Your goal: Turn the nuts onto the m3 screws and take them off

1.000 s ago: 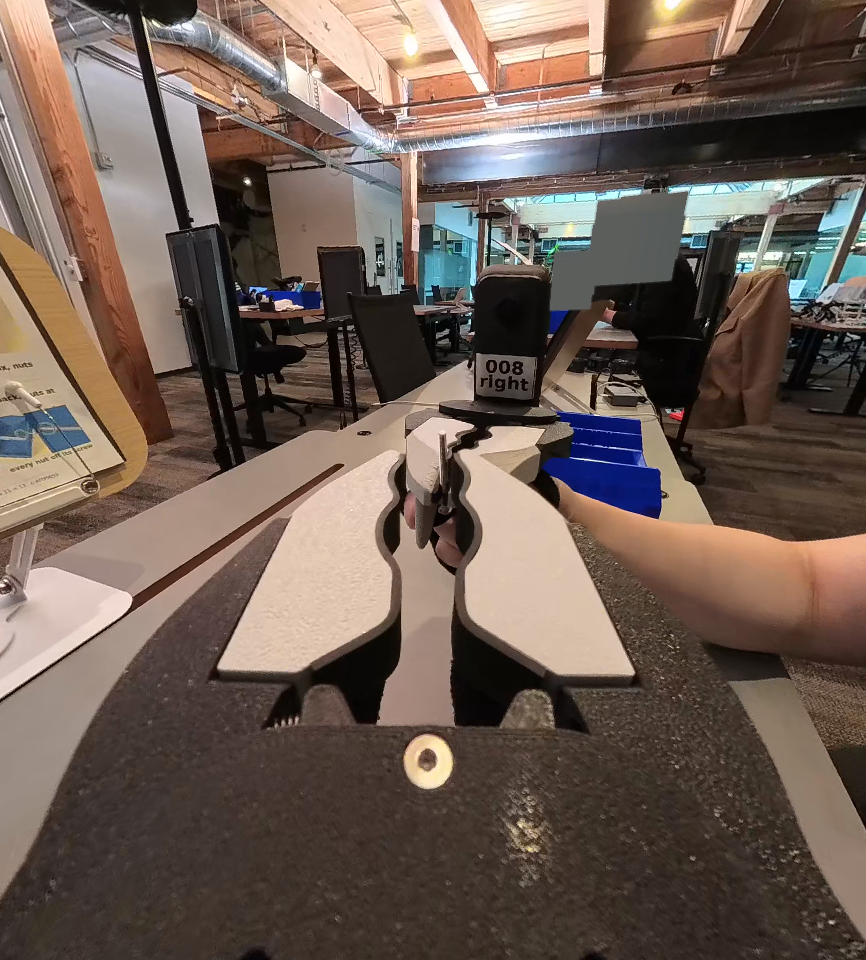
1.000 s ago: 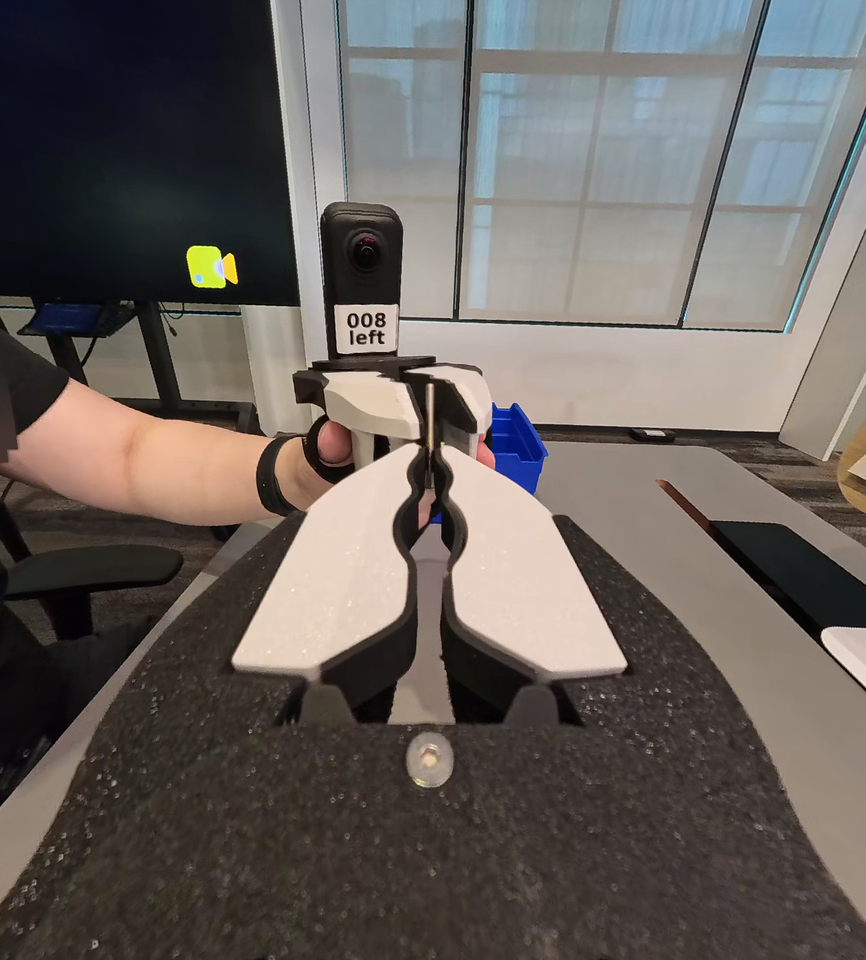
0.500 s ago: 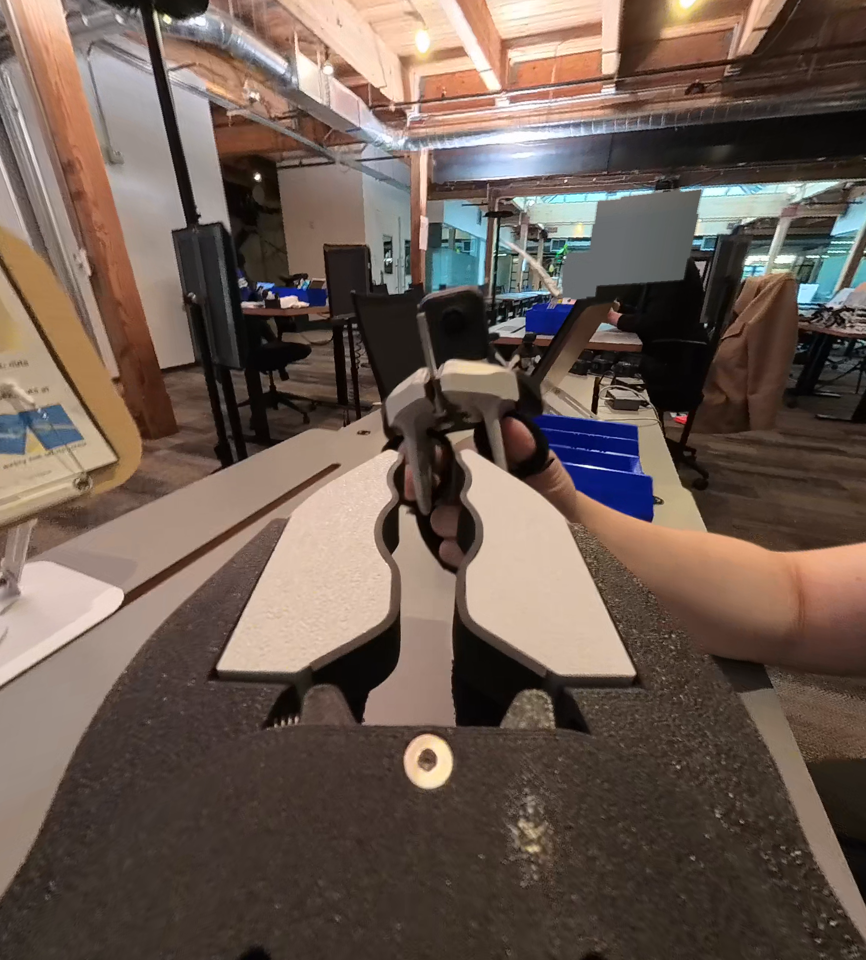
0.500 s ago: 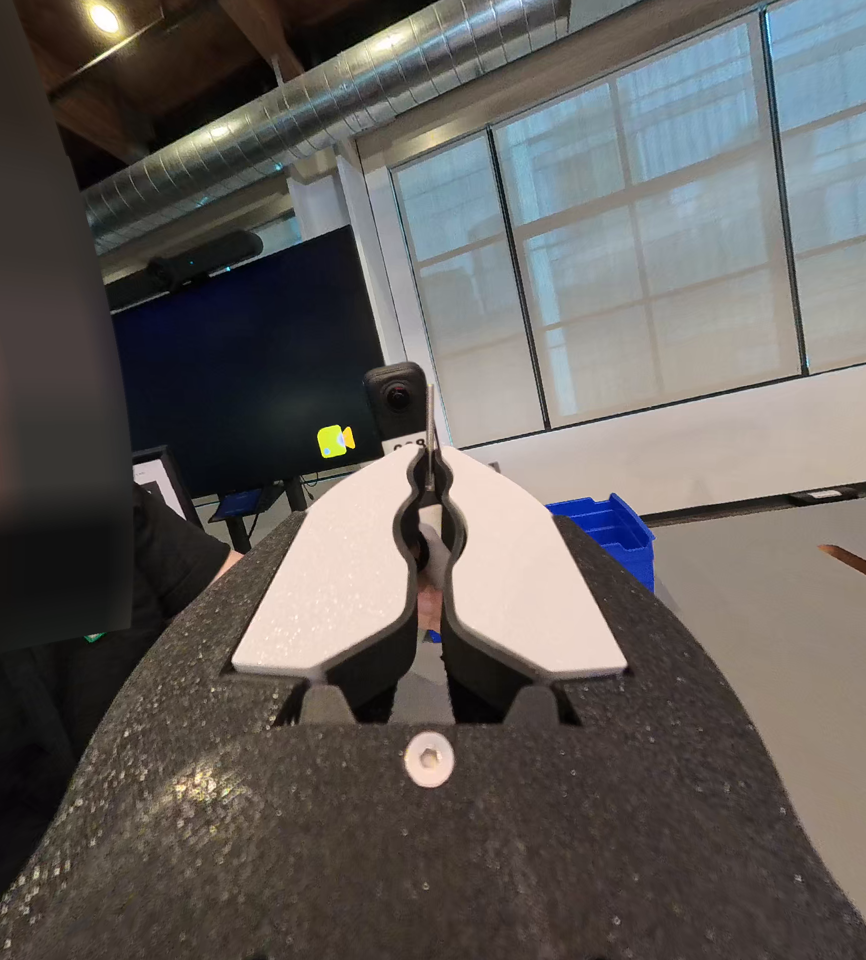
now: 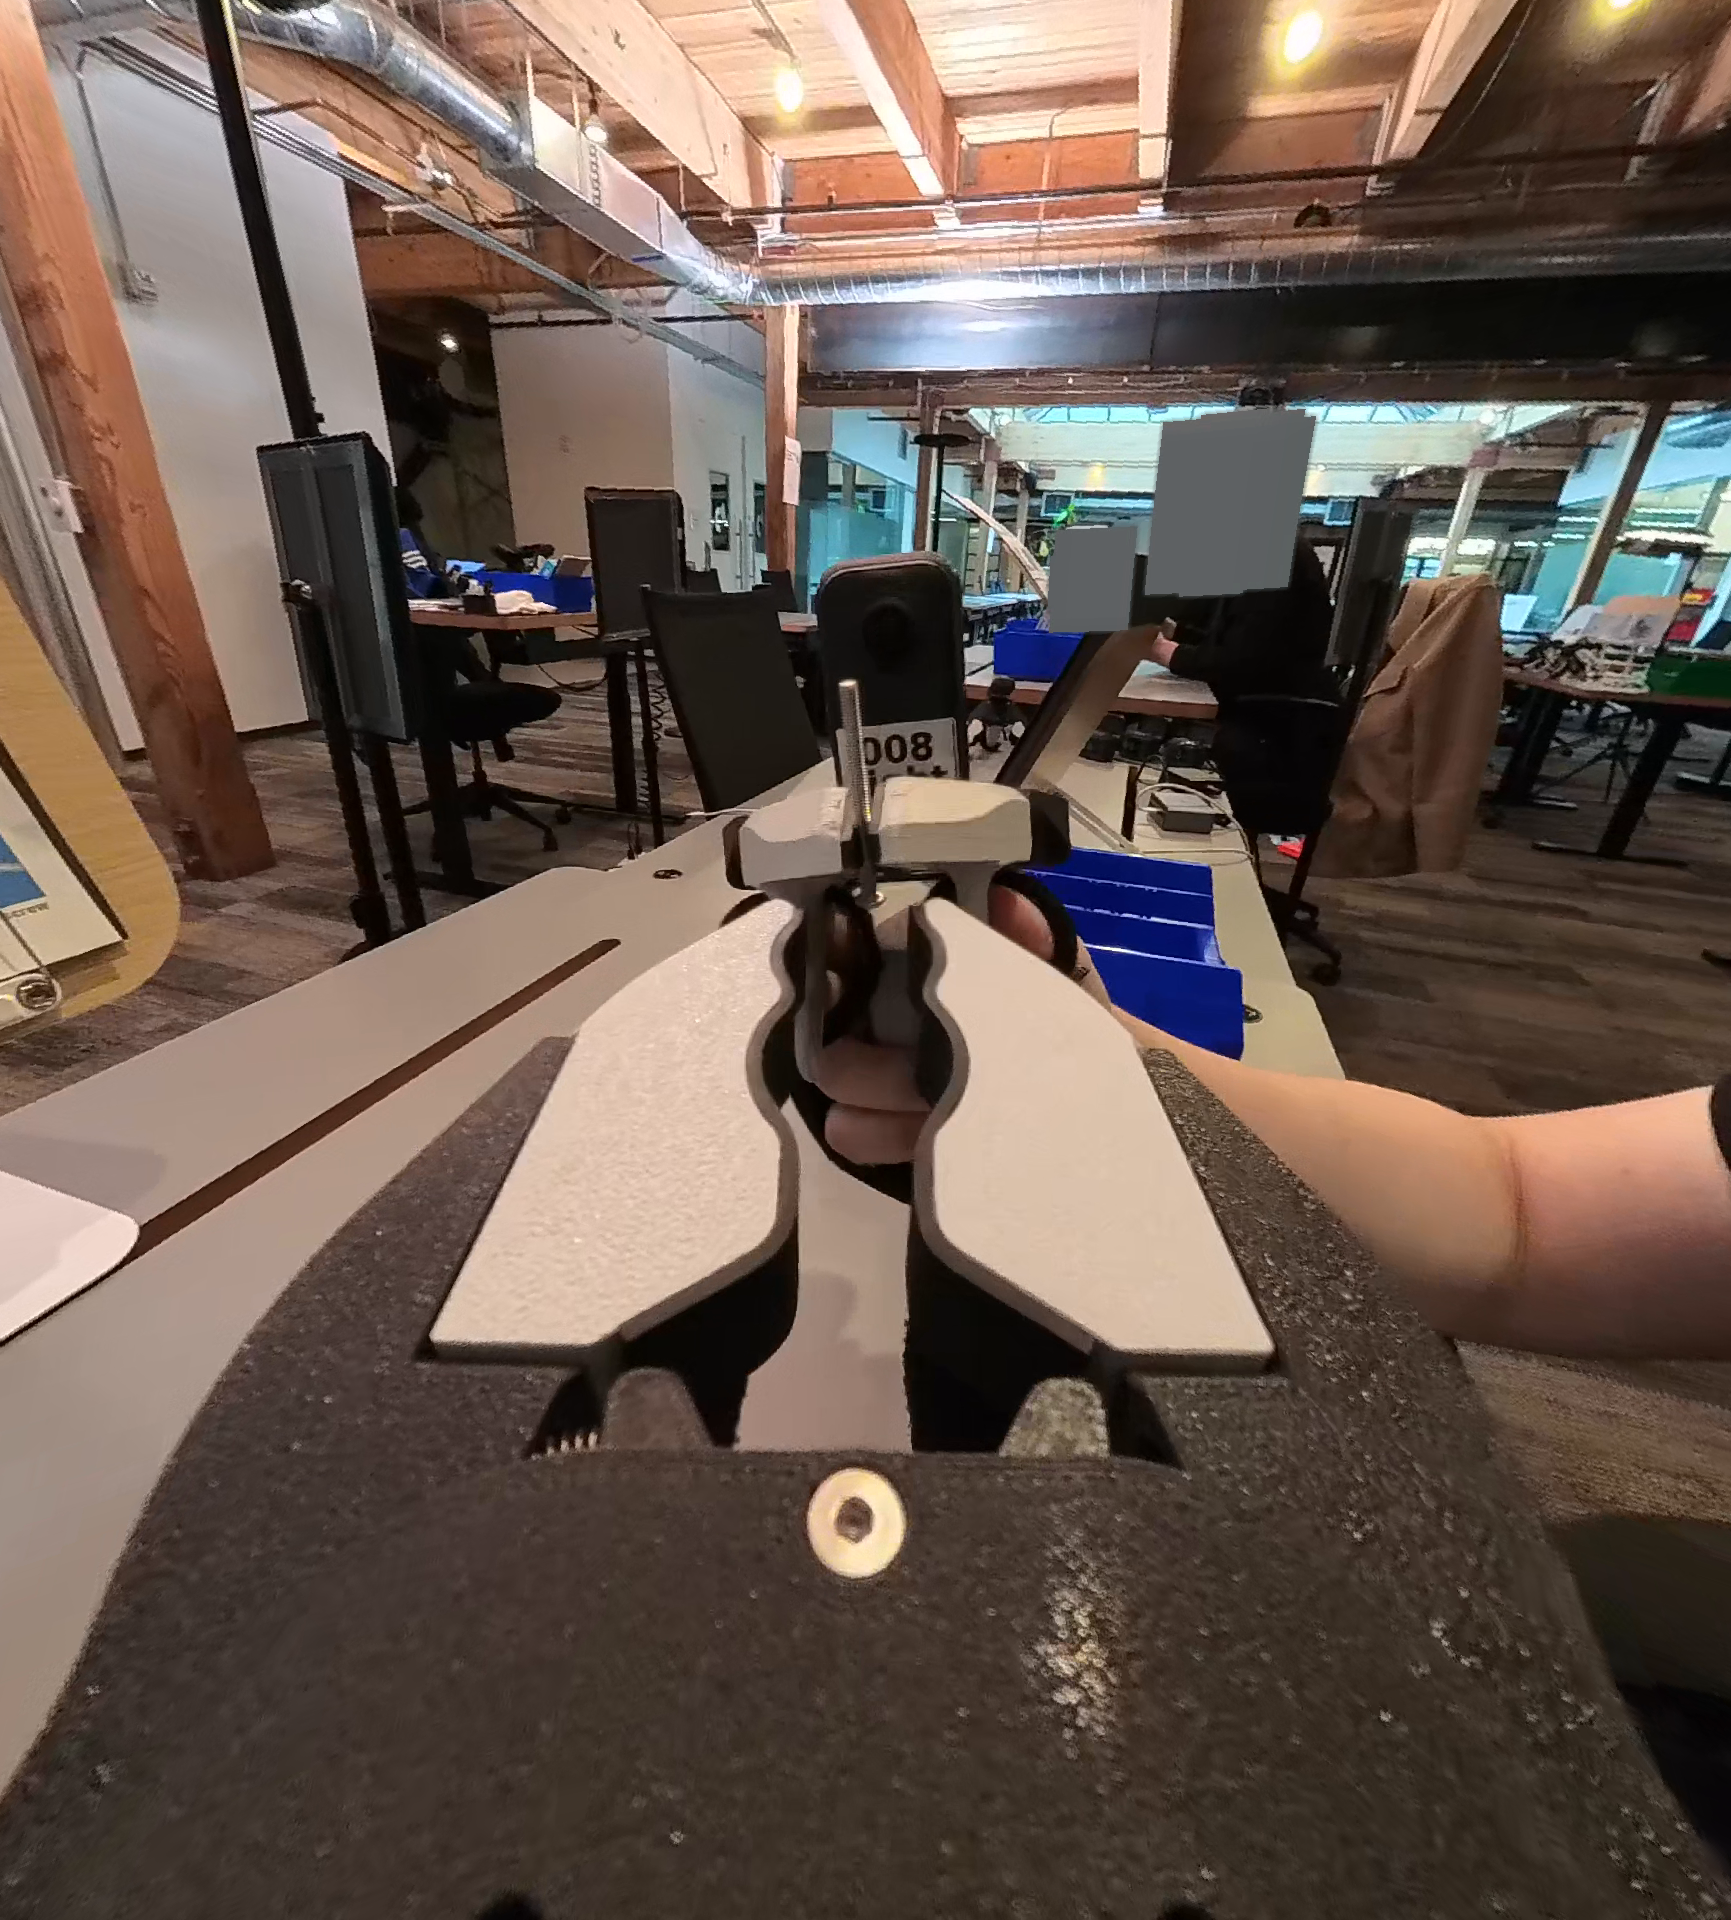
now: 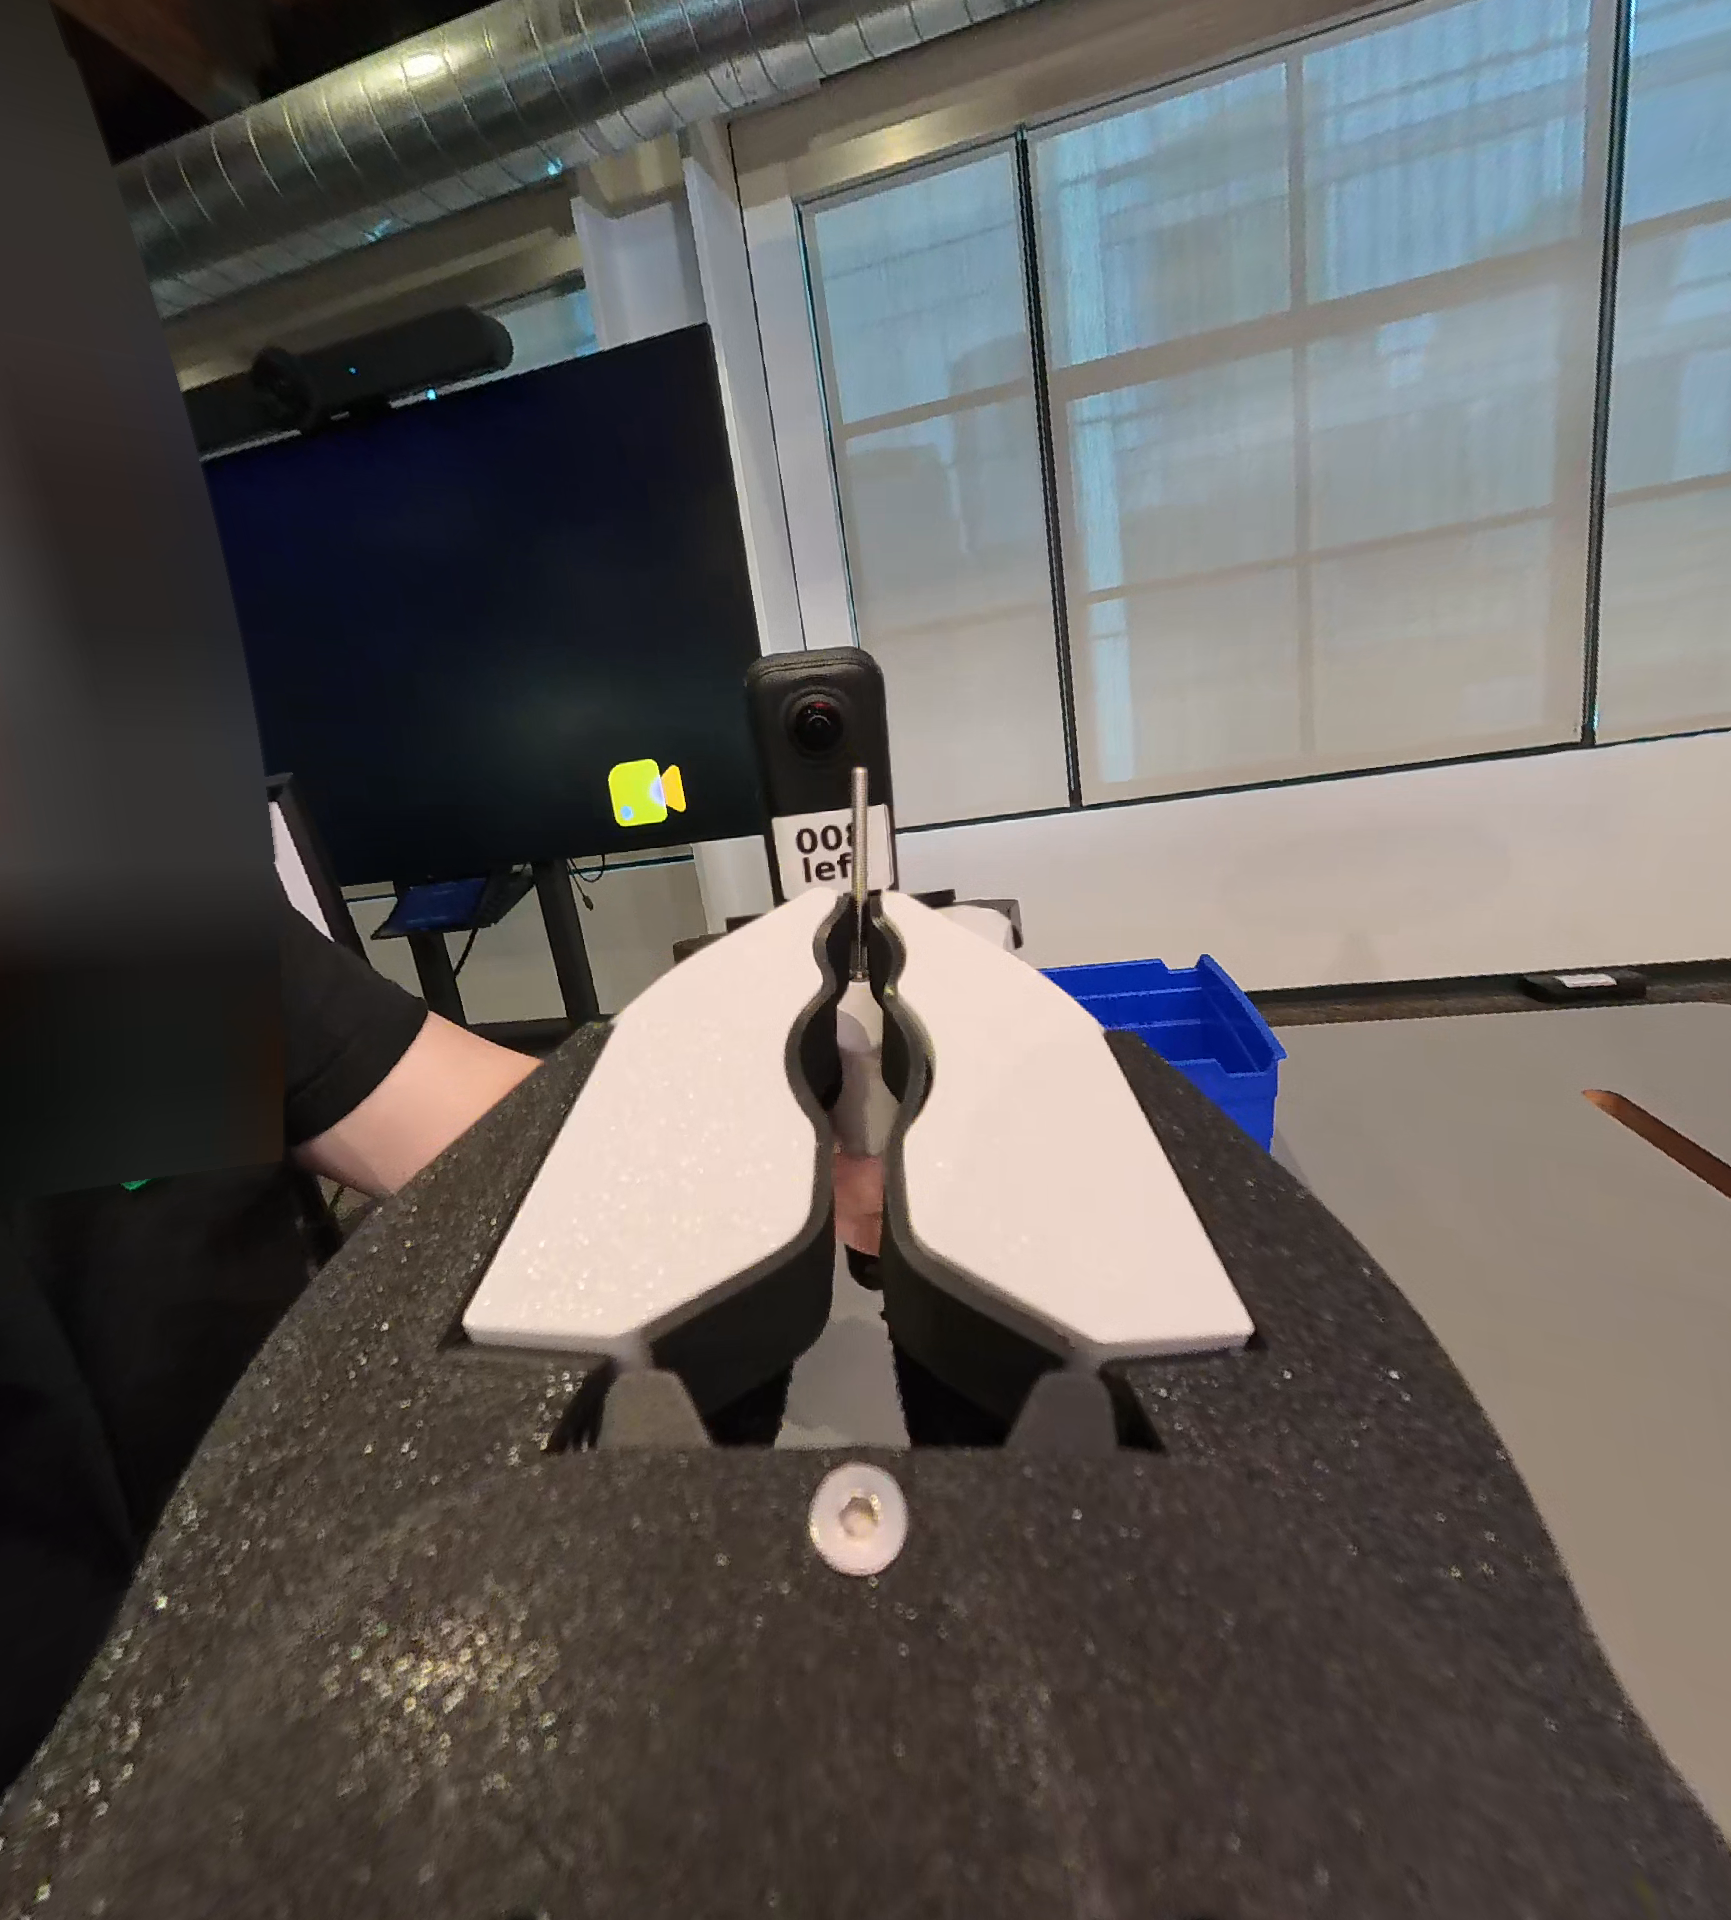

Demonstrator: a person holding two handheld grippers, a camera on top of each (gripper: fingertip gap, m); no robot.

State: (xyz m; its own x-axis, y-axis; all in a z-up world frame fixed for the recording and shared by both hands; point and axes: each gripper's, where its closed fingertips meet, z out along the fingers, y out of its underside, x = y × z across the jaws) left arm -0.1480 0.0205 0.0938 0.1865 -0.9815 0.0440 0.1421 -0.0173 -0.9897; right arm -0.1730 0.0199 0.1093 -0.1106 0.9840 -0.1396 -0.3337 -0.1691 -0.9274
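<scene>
**Screw upright in right tool, left tool just below its lower end**

Screw (image 5: 850, 774) stands vertical at frame centre, clamped between the right tool (image 5: 866, 831) fingers. A nut (image 5: 873, 900) seems to sit at its lower end — too small to confirm. Left tool (image 5: 866, 935) tips sit nearly together just beneath; whether they pinch anything, cannot tell. Blue bins (image 5: 1162, 951) lie beyond on the counter (image 5: 487, 966).

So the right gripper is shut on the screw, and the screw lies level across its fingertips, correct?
Not quite. The screw is not lying level. It stands upright, with its shank rising above the fingertips. The right wrist view shows this. The rest holds: the right gripper is shut on the screw.
</scene>
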